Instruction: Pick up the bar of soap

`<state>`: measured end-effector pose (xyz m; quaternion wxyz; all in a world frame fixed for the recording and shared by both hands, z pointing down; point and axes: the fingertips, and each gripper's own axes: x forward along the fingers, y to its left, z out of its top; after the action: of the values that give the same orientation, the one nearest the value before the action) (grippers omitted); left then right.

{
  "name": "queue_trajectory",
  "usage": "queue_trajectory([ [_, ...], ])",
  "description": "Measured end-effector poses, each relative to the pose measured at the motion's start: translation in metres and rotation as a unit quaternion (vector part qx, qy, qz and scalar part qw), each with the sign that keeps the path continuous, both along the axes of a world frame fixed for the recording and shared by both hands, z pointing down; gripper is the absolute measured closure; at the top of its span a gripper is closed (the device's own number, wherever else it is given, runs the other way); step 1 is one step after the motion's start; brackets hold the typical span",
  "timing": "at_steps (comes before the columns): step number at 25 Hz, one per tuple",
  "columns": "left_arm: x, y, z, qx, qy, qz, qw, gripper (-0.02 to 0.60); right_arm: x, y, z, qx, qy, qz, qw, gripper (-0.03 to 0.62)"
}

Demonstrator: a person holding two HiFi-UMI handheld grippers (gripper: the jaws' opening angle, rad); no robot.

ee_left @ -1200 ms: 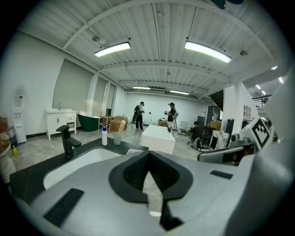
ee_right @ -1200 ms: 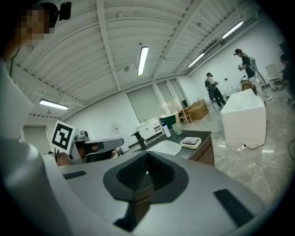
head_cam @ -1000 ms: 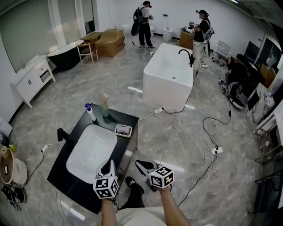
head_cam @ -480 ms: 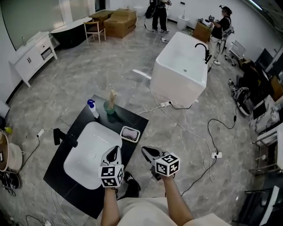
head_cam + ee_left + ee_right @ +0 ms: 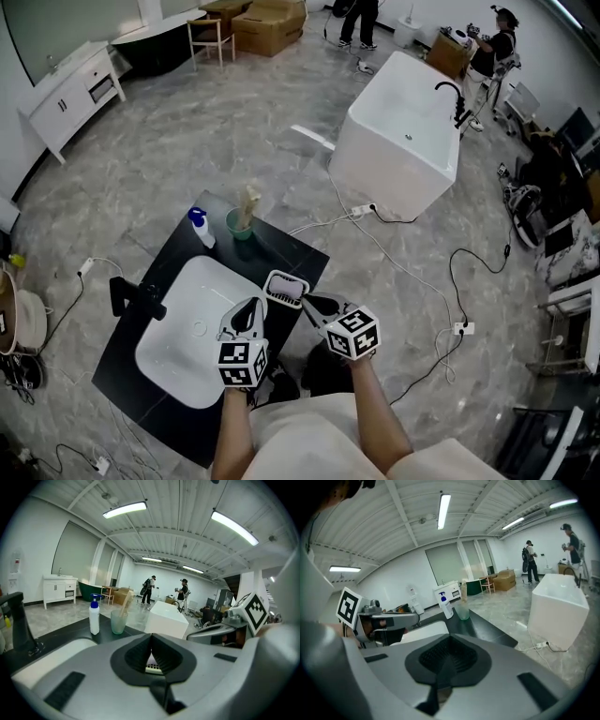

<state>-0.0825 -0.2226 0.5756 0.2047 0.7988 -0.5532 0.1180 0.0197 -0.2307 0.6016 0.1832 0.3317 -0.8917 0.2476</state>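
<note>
A white slotted soap dish [image 5: 286,289] sits on the black counter [image 5: 281,251] at the right rim of the white sink [image 5: 183,352], and a pale bar of soap [image 5: 282,282] lies in it. My left gripper [image 5: 249,307] hangs over the sink's near right corner, just left of the dish, shut and empty. My right gripper [image 5: 309,303] is just right of the dish, also shut with nothing in it. In the left gripper view the jaws [image 5: 151,637] meet at the tip, with the dish [image 5: 152,668] showing below them. The right gripper view shows its closed jaws [image 5: 449,641].
A blue-capped pump bottle [image 5: 199,227] and a green cup [image 5: 240,225] with a brush stand at the counter's far edge. A black faucet [image 5: 141,298] rises left of the sink. A white bathtub [image 5: 403,150] and floor cables [image 5: 412,272] lie beyond; people stand far back.
Both grippers have moved forward over the counter and now flank the soap dish. The view has tilted down and moved closer to the sink.
</note>
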Motion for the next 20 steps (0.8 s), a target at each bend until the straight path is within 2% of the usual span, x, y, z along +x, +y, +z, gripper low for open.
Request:
queue_trajectory([
  [3,0.001,-0.003,0.017,-0.015,0.001,-0.003,0.9999,0.575,-0.007,-0.006,0.014,0.010,0.047,-0.029,0.998,0.589],
  [8,0.012,-0.015,0.042,-0.037,0.001,-0.006,0.9993,0.575,-0.023,-0.017,0.040,0.008,0.097,-0.099,0.990,0.589],
  [12,0.025,-0.027,0.044,-0.041,0.018,-0.013,0.9989,0.575,-0.030,-0.029,0.041,0.006,0.112,-0.138,0.984,0.588],
  [17,0.019,-0.042,0.055,-0.054,0.028,-0.043,0.9972,0.575,-0.039,-0.041,0.050,0.005,0.136,-0.193,0.972,0.582],
  [20,0.011,-0.039,0.067,-0.071,0.032,-0.062,0.9950,0.575,-0.044,-0.033,0.061,-0.020,0.132,-0.224,0.965,0.509],
])
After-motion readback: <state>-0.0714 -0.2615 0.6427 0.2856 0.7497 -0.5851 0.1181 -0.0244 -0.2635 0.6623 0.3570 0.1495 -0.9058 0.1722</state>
